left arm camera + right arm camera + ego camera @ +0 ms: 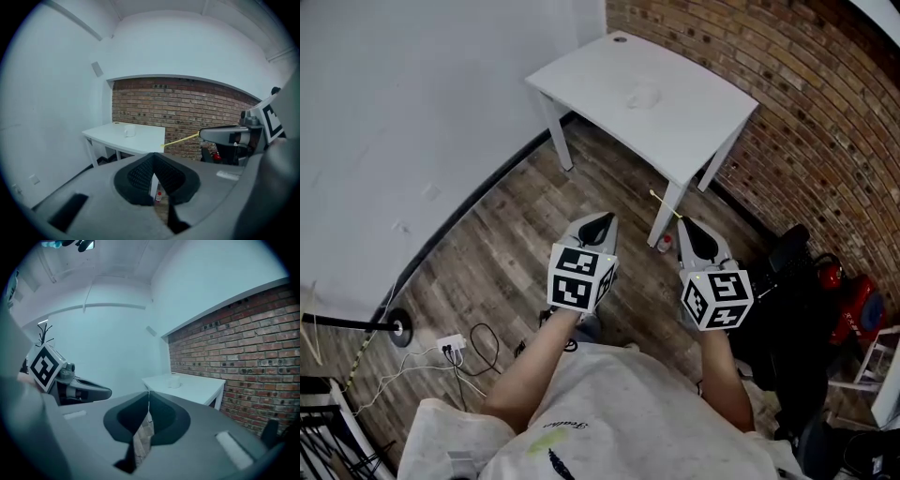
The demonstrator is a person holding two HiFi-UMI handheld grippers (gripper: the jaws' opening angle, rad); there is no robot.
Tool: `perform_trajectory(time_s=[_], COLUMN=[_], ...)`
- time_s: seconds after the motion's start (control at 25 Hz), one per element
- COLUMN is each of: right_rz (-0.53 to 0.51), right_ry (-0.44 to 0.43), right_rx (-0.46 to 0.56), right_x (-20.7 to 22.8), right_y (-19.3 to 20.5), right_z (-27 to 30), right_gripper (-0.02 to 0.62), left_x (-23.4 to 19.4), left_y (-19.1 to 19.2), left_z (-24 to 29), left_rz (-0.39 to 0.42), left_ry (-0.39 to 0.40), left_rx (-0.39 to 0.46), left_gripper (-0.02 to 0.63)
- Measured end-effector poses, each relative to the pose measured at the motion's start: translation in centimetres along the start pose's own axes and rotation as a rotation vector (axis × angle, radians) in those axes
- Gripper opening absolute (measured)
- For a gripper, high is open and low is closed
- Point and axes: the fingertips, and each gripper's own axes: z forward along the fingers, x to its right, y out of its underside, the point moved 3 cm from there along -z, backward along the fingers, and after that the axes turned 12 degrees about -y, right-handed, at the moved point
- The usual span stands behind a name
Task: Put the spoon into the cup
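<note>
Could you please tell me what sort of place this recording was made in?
Probably a sparse office or lab room: a white table carrying a cup, a brick wall, and a power strip on the wood-look floor.

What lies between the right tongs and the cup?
Only the spoon held by the right tongs, then bare floor and table up to the cup; the head view shows it.
</note>
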Motion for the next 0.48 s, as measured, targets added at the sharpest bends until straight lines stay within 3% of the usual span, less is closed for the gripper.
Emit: perform_trajectory(time_s=[0.48], right_rz=[-0.005], right_ry=[0.038], right_rx=[-0.03], right_x=[2.0], right_y=[-2.5], right_z=[9.8], right_gripper=[0.015], left_x=[-7.0], left_y=[-2.9], left_z=[7.4], left_rz=[-0.021], left_ry=[0.053], left_rx=[-0.003], left_gripper=[-0.008])
